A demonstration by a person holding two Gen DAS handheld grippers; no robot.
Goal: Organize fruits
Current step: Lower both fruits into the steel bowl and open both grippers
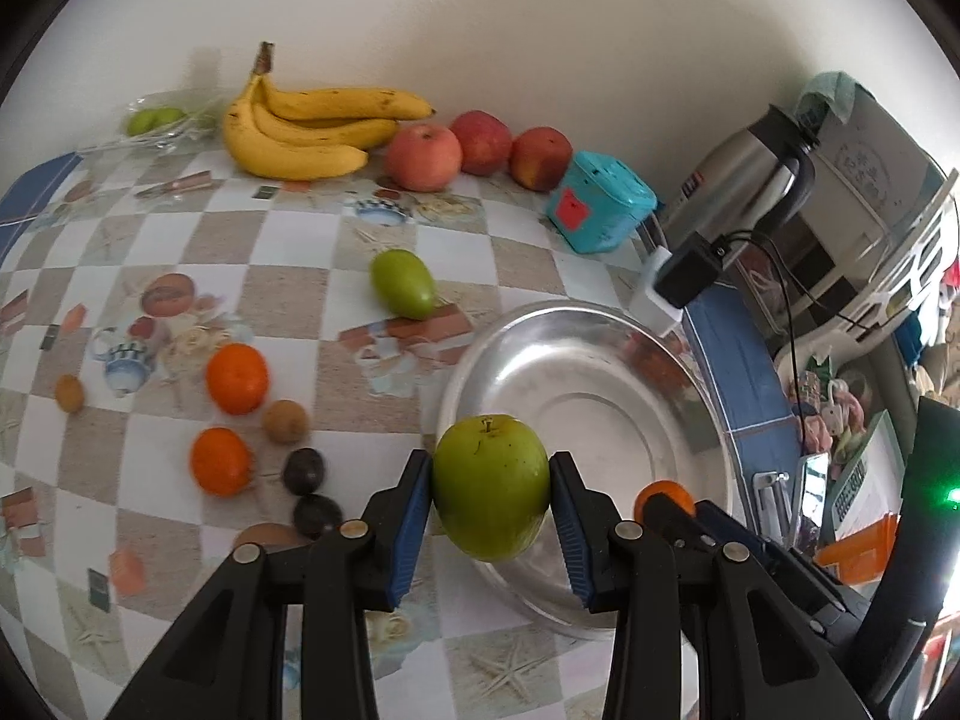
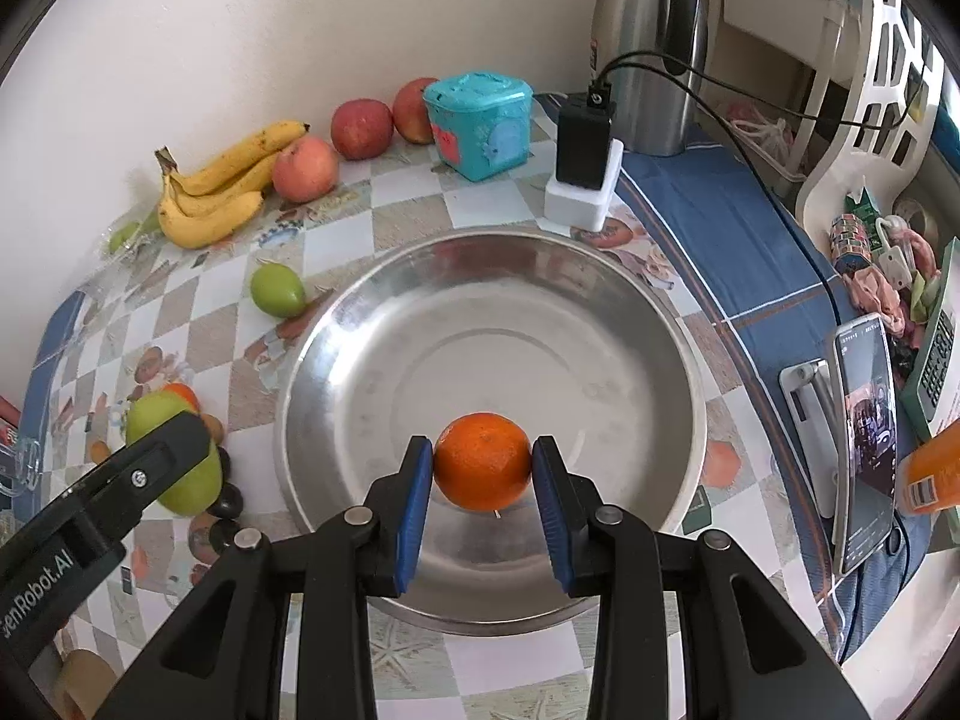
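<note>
Left gripper (image 1: 491,489) clamps a green apple (image 1: 489,483) between its blue pads, held over the near left rim of the steel basin (image 1: 600,360). Right gripper (image 2: 482,461) clamps a mandarin (image 2: 483,459), hanging over the basin's near inner floor. Basin holds nothing yet.

On the checked tablecloth (image 1: 288,276), left of the basin: two mandarins (image 1: 237,378), kiwis (image 1: 286,420), two dark plums (image 1: 304,469). Further out a small green pear-like fruit (image 1: 403,283). Far, against the wall: bananas (image 1: 306,132), three red apples (image 1: 423,157), teal box (image 1: 600,201).

Judgement: both loads are about ready to set down. Bring the apple further right, clear of the rim, before letting go. Lower each fruit close to the basin floor, well apart, then release; round fruit rolls on steel.
</note>
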